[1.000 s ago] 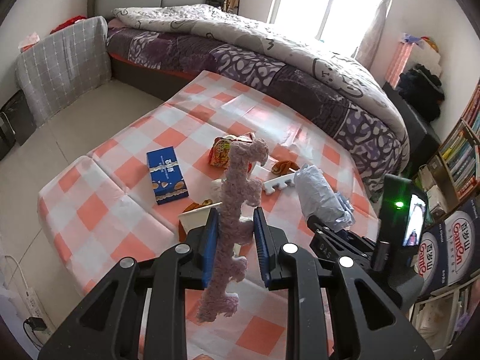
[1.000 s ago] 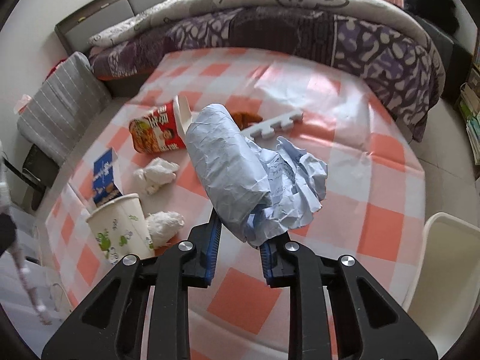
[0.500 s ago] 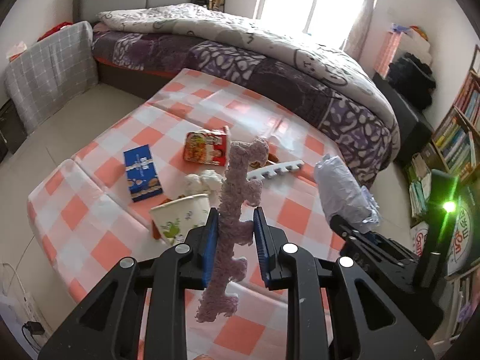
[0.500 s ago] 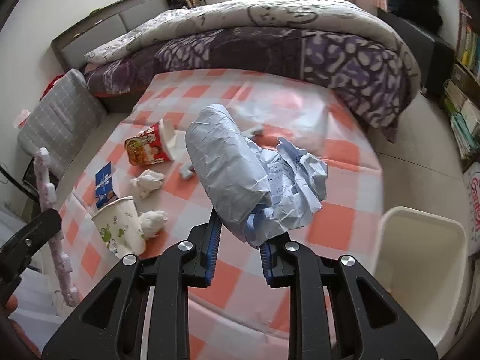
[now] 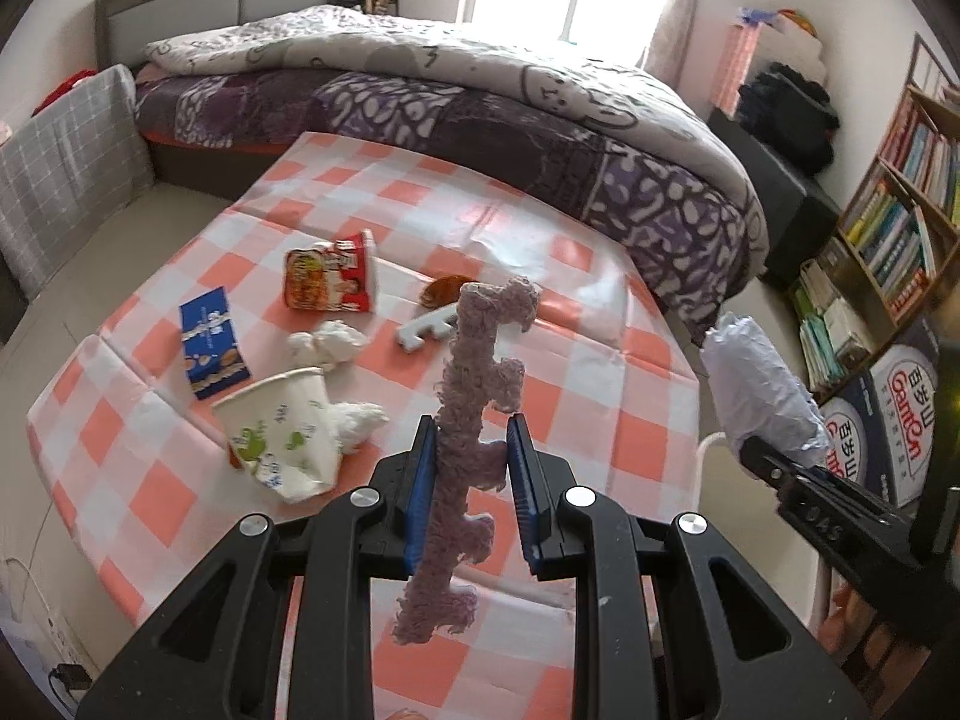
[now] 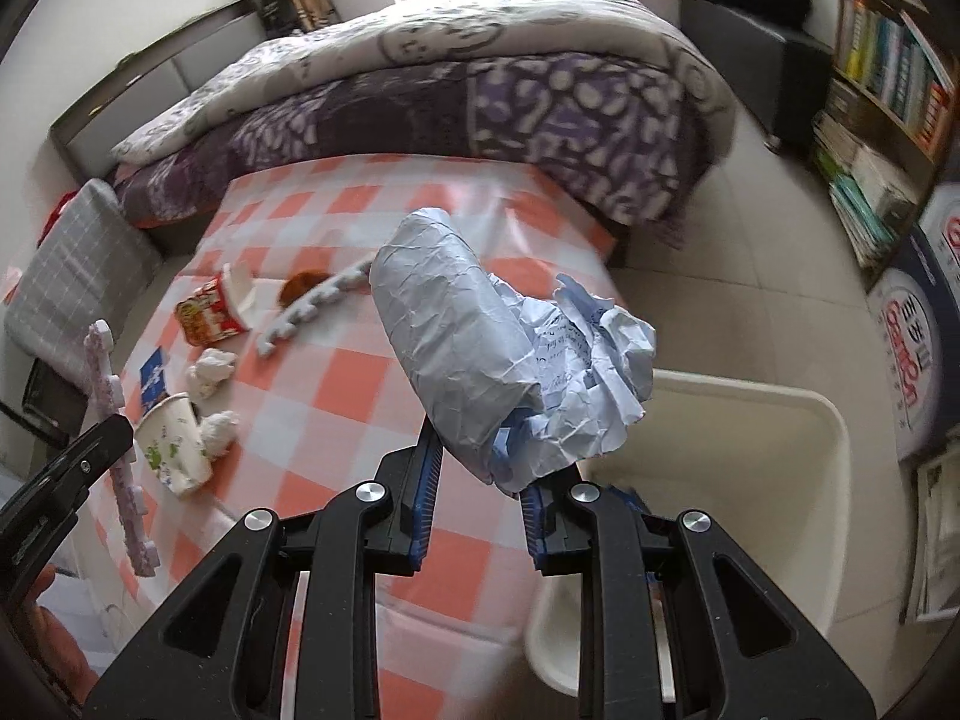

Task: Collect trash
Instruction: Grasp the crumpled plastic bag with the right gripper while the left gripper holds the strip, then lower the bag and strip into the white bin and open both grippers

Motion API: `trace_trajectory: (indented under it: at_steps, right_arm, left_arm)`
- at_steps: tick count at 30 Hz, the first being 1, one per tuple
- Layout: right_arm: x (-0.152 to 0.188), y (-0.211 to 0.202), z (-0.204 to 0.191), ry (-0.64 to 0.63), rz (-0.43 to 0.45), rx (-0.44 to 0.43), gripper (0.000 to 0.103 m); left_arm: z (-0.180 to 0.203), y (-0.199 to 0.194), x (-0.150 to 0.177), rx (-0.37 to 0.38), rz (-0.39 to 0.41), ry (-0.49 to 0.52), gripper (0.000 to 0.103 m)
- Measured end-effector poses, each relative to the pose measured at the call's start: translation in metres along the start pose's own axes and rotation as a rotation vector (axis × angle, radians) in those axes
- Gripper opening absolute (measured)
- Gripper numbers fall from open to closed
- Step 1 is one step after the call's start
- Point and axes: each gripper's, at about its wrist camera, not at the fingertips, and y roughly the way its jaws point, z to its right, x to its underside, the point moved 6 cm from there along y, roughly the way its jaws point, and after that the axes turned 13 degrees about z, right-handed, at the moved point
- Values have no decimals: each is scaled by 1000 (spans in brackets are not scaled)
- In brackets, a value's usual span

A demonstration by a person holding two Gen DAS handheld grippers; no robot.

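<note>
Pink foam strip (image 5: 474, 432) is sitting clamped upright in my left gripper (image 5: 471, 480), and I am holding it above the checkered mat (image 5: 600, 396). My right gripper (image 6: 474, 486) is squeezing a crumpled blue paper wad (image 6: 474, 360) beside the mat's edge, near the white bin (image 6: 780, 480); a paper cup (image 5: 282, 432) is lying on the mat.

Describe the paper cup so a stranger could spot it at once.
Start at the orange-and-white checked cloth before the bed. Near its front left edge the paper cup lies tipped over beside a crumpled tissue. It alone is white with green cartoon prints; the noodle cup farther back is red.
</note>
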Motion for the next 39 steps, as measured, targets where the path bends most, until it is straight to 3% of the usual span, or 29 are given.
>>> trace_trajectory:
  at_steps: [8,11,14,16,26,34,35,36,37,39]
  right_arm:
    - [13,-14,57,81,-59,80,25]
    - [18,-19,77,115,-77,107,30]
    - [16,-30,98,143,-49,133,36]
    - [13,-38,109,159,-25,144,48]
    - [3,-65,155,257,50,185,66]
    - [-2,-80,180,308,95,210,76]
    - [-2,-80,181,308,97,215,77]
    - [-2,-81,183,310,99,218,77]
    - [-1,-82,186,315,99,220,78]
    - [0,-83,189,324,99,221,79]
  left_arm:
    - [42,10,14,59,-26,62,24]
    - [63,13,21,98,-36,94,24]
    - [86,15,28,146,-41,124,24]
    - [101,15,32,174,-40,145,24]
    - [167,15,57,306,-54,237,25]
    - [206,24,78,441,-129,216,25]
    - [210,26,80,454,-140,213,26]
    - [213,28,83,463,-149,212,37]
    - [215,30,84,473,-156,206,54]
    - [218,30,87,488,-164,191,64]
